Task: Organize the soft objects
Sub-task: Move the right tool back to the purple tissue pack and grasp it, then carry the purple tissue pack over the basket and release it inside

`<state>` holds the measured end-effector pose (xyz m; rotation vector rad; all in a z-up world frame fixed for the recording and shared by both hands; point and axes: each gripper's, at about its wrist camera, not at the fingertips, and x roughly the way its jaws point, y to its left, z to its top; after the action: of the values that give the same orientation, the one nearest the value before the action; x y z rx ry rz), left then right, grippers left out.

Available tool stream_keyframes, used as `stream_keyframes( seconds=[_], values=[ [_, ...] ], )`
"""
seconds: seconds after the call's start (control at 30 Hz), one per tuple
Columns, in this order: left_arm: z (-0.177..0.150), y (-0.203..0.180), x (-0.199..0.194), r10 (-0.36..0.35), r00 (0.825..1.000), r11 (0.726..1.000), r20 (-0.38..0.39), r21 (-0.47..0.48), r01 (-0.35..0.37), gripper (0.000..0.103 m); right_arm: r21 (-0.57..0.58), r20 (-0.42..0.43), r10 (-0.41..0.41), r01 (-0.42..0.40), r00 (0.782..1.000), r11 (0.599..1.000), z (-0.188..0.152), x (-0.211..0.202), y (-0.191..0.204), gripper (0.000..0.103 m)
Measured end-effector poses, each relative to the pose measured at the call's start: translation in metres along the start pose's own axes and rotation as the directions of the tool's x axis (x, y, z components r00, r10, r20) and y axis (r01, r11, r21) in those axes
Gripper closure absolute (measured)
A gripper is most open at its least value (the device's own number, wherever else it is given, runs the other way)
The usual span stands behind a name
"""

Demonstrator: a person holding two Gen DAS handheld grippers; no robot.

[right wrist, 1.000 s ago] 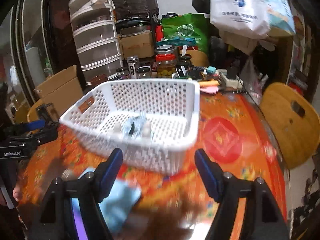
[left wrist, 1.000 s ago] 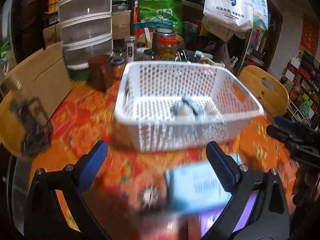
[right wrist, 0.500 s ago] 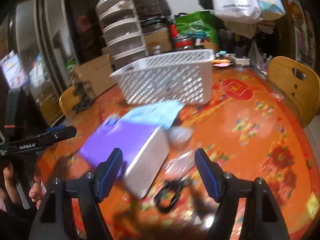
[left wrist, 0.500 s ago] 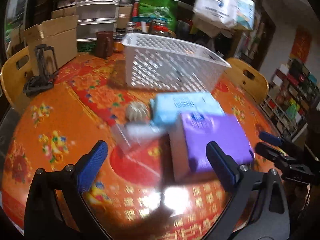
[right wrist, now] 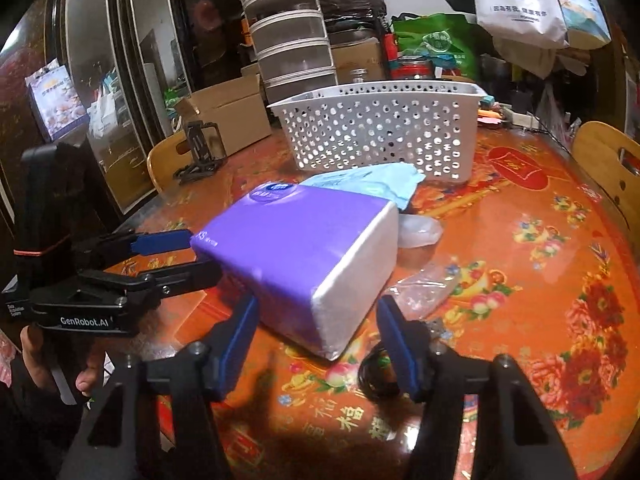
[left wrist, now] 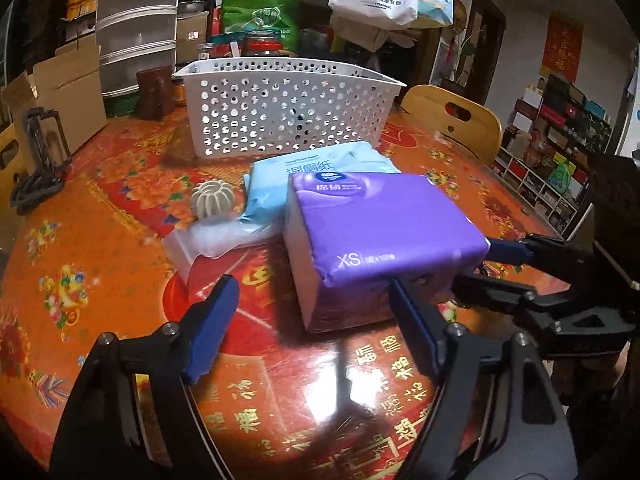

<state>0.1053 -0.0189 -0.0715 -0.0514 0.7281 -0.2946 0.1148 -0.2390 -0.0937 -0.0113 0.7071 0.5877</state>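
The purple tissue pack (left wrist: 380, 236) lies on the orange patterned surface (left wrist: 100, 264) with my two tools at its near corners. My left tool (left wrist: 312, 328) has just been narrowing, its fingers apart and its right finger just beside the pack's corner. My right tool (right wrist: 316, 344) has also been closing, jaws apart around the pack's white end; I cannot tell if they touch. A pale blue tissue pack (left wrist: 320, 176) lies behind, touching the purple one, before the white perforated basket (left wrist: 288, 108).
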Motion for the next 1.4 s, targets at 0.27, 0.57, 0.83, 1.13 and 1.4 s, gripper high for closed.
stream_keyframes(
  seconds=[0.27, 0.57, 0.83, 1.13, 1.4],
  values=[
    [0.001, -0.009, 0.003, -0.042, 0.999, 0.999, -0.002, 0.027, 0.042, 0.056, -0.015, -0.008, 0.004, -0.004, 1.0, 1.0, 0.0, 0.006, 0.001, 0.053],
    [-0.003, -0.018, 0.0, -0.057, 0.998, 0.996, 0.006, 0.062, 0.056, 0.066, -0.031, -0.003, -0.01, 0.01, 1.0, 0.999, 0.0, 0.007, -0.003, 0.059],
    [-0.005, -0.024, -0.008, -0.035, 0.999, 0.996, 0.032, 0.079, 0.033, 0.068, -0.072, 0.016, -0.046, 0.047, 0.999, 0.996, 0.001, 0.001, 0.006, 0.062],
    [-0.001, -0.025, -0.027, 0.001, 0.997, 0.997, 0.073, 0.08, -0.007, 0.07, -0.101, 0.052, -0.047, 0.052, 0.998, 0.994, 0.007, -0.007, 0.014, 0.063],
    [0.005, -0.033, -0.043, 0.019, 0.993, 0.996, 0.115, 0.081, -0.028, 0.07, -0.121, 0.09, -0.056, 0.067, 0.994, 0.99, 0.017, -0.017, 0.018, 0.063]
  ],
)
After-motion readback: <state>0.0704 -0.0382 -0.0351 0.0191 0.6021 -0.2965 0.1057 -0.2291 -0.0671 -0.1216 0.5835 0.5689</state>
